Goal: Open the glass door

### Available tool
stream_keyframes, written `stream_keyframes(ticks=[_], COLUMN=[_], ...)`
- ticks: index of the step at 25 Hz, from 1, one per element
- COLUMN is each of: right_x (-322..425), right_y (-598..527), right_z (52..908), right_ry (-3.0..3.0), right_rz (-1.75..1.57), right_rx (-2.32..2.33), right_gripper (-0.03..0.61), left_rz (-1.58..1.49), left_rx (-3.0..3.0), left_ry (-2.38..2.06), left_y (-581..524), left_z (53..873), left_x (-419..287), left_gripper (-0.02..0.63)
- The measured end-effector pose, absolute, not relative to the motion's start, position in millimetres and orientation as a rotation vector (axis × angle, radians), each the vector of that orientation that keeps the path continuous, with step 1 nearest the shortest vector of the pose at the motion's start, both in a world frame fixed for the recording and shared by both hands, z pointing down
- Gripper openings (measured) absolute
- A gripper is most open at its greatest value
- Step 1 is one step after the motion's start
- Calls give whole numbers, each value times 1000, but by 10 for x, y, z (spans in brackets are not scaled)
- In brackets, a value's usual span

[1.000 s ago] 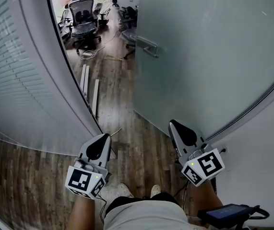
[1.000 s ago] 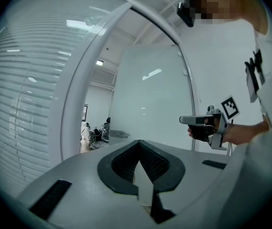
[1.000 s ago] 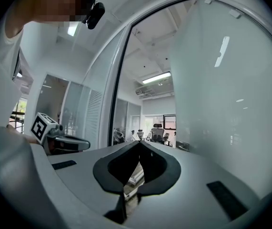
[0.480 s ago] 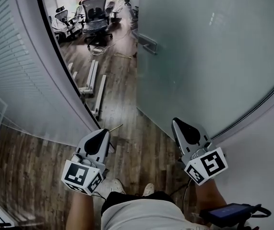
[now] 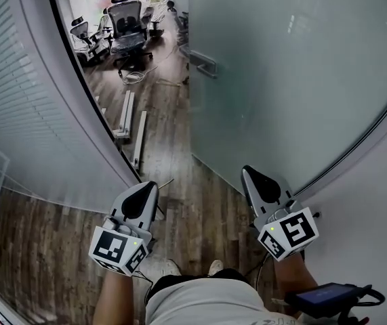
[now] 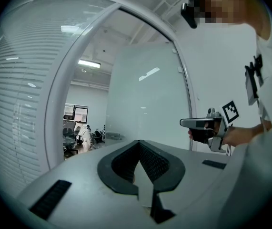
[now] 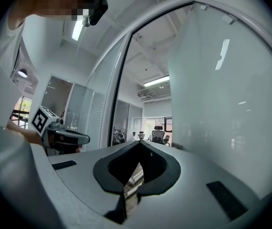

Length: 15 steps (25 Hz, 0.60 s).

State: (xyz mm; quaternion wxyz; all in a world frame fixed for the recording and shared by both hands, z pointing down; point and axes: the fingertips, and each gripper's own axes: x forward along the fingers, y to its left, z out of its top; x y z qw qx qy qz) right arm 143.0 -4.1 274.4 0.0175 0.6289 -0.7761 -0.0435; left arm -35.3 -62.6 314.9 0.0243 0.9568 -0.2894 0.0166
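The frosted glass door (image 5: 288,73) stands swung open into the room, its metal handle (image 5: 203,64) on the leading edge. My left gripper (image 5: 139,198) is held level near the doorway's left post, jaws together, nothing between them. My right gripper (image 5: 257,181) hangs beside the door's lower edge, apart from the glass, shut and empty. In the left gripper view the door (image 6: 145,99) fills the middle and the right gripper (image 6: 183,123) shows at right. In the right gripper view the door (image 7: 221,104) lies to the right and the left gripper (image 7: 85,140) at left.
A curved glass wall with blinds (image 5: 24,114) runs along the left. Beyond the doorway stand office chairs (image 5: 127,26), cables and long white strips (image 5: 122,117) on the wood floor. A white wall (image 5: 376,208) is at right. The person's shoes (image 5: 173,269) show below.
Both grippers have shifted slightly forward toward the doorway, and the view has swung a little. The door stands open as before.
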Motion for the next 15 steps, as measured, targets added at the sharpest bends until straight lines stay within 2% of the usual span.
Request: stream_keyframes(ticks=[6, 15], right_x=[1295, 1217], right_y=[-75, -105], right_z=[2562, 2747], right_ry=[-2392, -2359], right_rz=[-129, -221], right_rx=[1942, 1989], right_gripper=[2, 0], left_rz=[37, 29], left_rx=[2954, 2959], left_ry=[-901, -888], left_y=[-672, -698], left_z=[2918, 3209], left_x=[-490, -597], left_gripper=[1, 1])
